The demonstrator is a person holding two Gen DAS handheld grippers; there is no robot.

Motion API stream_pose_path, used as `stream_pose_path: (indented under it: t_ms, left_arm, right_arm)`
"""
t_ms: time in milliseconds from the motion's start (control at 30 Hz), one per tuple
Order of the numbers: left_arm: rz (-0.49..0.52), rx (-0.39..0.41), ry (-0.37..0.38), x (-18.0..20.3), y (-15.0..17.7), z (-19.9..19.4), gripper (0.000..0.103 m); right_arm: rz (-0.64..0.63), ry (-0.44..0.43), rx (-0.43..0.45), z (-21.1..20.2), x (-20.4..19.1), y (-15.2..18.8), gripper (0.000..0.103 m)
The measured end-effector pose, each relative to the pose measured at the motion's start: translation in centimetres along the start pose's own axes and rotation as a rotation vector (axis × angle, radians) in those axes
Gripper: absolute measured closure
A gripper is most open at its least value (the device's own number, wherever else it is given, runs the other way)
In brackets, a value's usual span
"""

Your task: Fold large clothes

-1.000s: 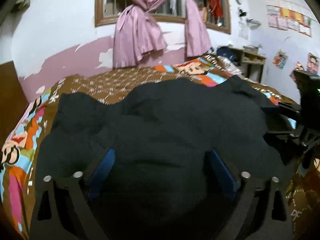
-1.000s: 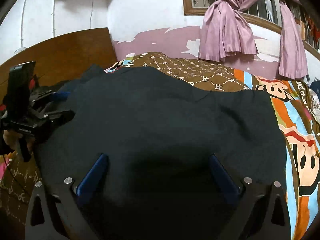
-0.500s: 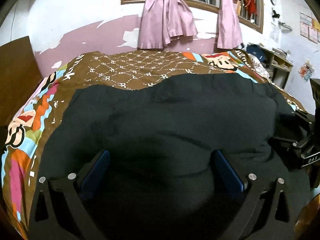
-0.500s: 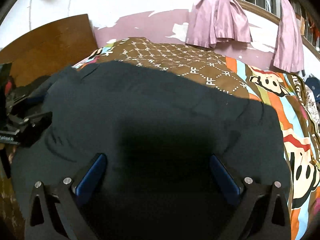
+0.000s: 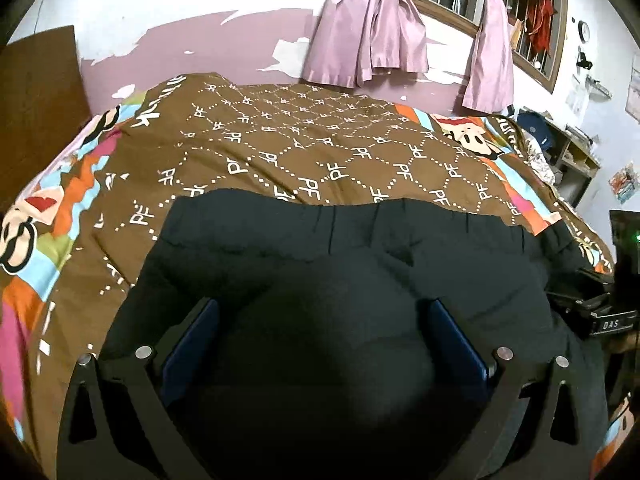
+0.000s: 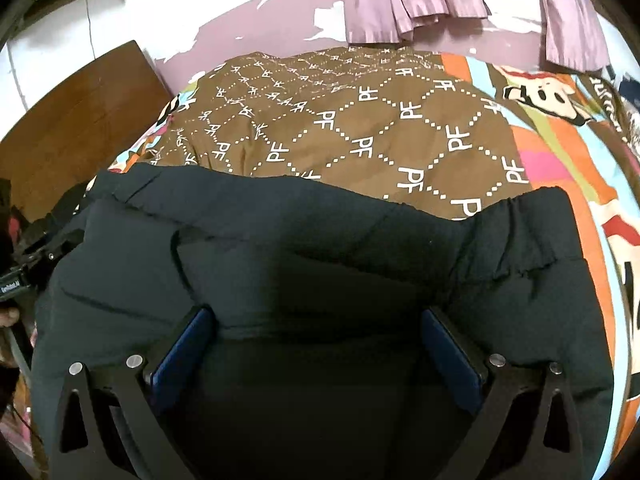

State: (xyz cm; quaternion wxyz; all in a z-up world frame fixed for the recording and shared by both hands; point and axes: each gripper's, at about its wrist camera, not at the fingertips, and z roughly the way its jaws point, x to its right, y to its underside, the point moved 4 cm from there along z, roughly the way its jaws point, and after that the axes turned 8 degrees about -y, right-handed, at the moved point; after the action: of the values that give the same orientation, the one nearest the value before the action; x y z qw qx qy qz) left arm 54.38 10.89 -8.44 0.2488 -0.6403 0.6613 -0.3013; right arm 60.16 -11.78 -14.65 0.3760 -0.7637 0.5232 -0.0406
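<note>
Your black trousers (image 5: 360, 264) lie across the near half of the bed (image 5: 304, 148), waistband edge farthest from you. Beyond that edge the bedspread is bare up to the curtains (image 5: 368, 28). Both the left gripper (image 5: 320, 344) and the right gripper (image 6: 316, 344) have jaws spread wide over the cloth, gripping nothing.

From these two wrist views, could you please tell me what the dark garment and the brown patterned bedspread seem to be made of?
Dark garment: matte woven cloth, probably cotton or blend; gathered elastic waistband, soft creases, no sheen. Brown patterned bedspread: thin printed fabric, likely cotton or polyester; flat white lettering, fine wrinkles.
</note>
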Motion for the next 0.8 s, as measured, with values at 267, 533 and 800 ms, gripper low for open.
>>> stream_pose_path:
  t_ms: [267,533,800]
  left_arm:
    - [-0.035,-0.001,0.035,-0.1,-0.2,-0.2,0.001]
    - [-0.057,0.017,0.066,-0.4,-0.1,-0.2,0.001]
    - [-0.035,0.022,0.05,0.1,0.4,-0.5,0.001]
  right_arm:
    - [0.059,-0.098,0.039,-0.5,1.0,0.3,0.0]
    - [0.064,-0.1,0.037,-0.3,0.9,0.2,0.0]
    - [0.008,-0.016,0.138,-2.1,-0.4,1.7,0.0]
